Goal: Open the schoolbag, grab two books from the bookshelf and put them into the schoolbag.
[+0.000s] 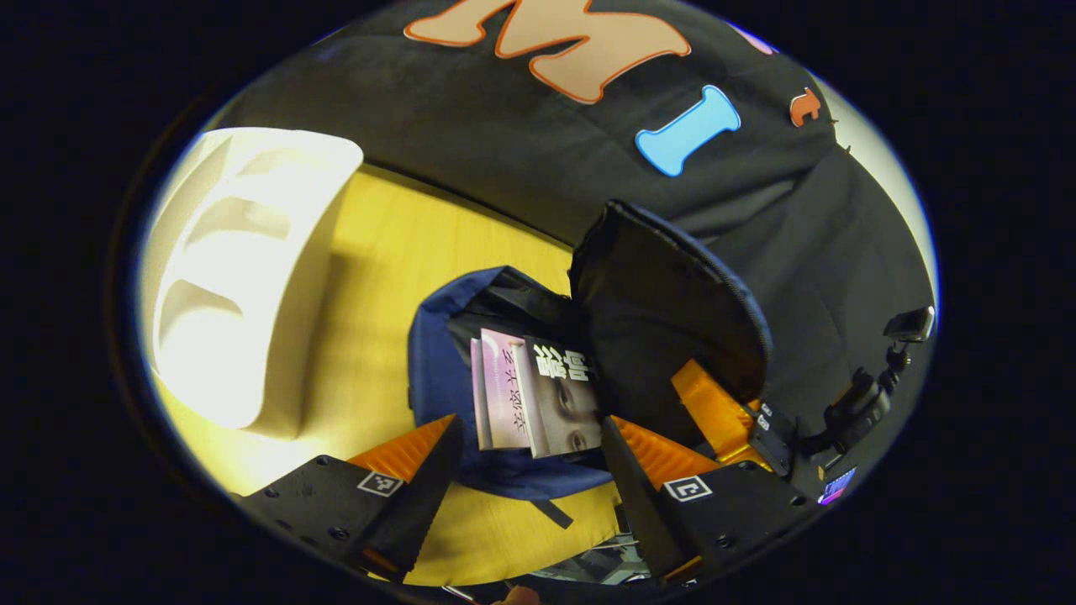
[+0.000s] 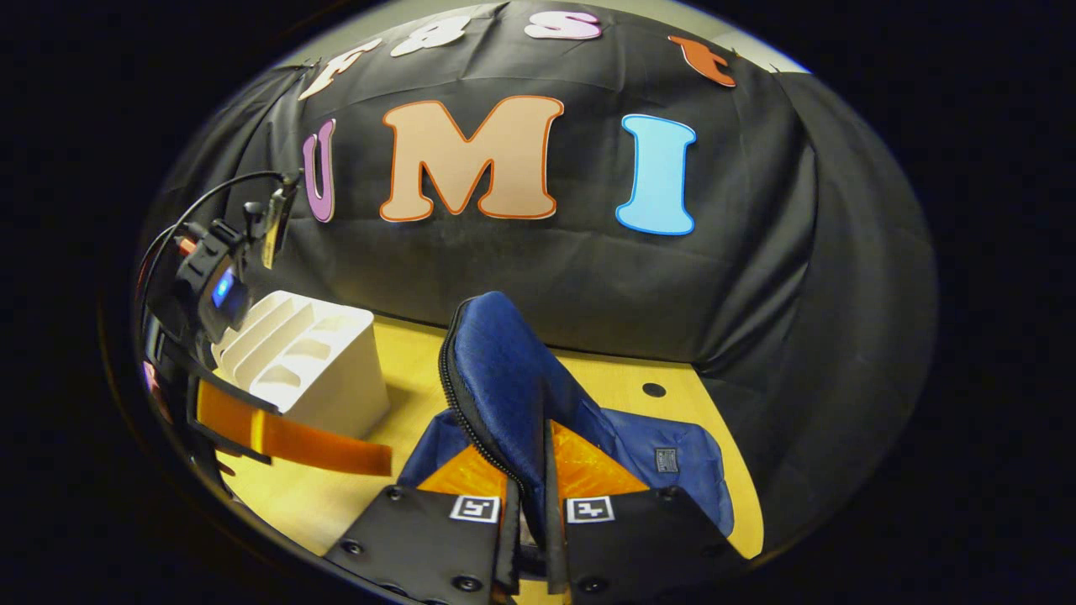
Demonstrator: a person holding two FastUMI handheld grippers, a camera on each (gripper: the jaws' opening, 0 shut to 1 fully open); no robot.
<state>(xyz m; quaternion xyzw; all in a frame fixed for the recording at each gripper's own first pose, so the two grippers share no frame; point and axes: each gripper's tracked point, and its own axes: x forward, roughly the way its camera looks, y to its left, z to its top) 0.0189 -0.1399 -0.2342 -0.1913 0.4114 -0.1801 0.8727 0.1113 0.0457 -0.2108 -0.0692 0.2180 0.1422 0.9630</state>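
The blue schoolbag (image 1: pixel 437 370) lies open on the yellow table (image 1: pixel 378 252). Two books stand in its mouth: a pink one (image 1: pixel 500 391) and one with a face on its cover (image 1: pixel 567 399). My left gripper (image 1: pixel 530 428) hovers above them, open, its fingers apart from the books. My right gripper (image 2: pixel 528 496) is shut on the bag's flap (image 2: pixel 504 370) and holds it upright. In the left gripper view the flap's dark lining (image 1: pixel 664 311) stands to the right of the books, with the right gripper (image 1: pixel 714 412) beside it. One of the left gripper's fingers (image 2: pixel 319 454) shows left of the bag.
A white bookshelf (image 1: pixel 244 277) with slanted slots stands on the table to the left of the bag, also seen in the right gripper view (image 2: pixel 311 361). The black cloth wall runs close behind the table. A small round hole (image 2: pixel 653 390) sits in the tabletop behind the bag.
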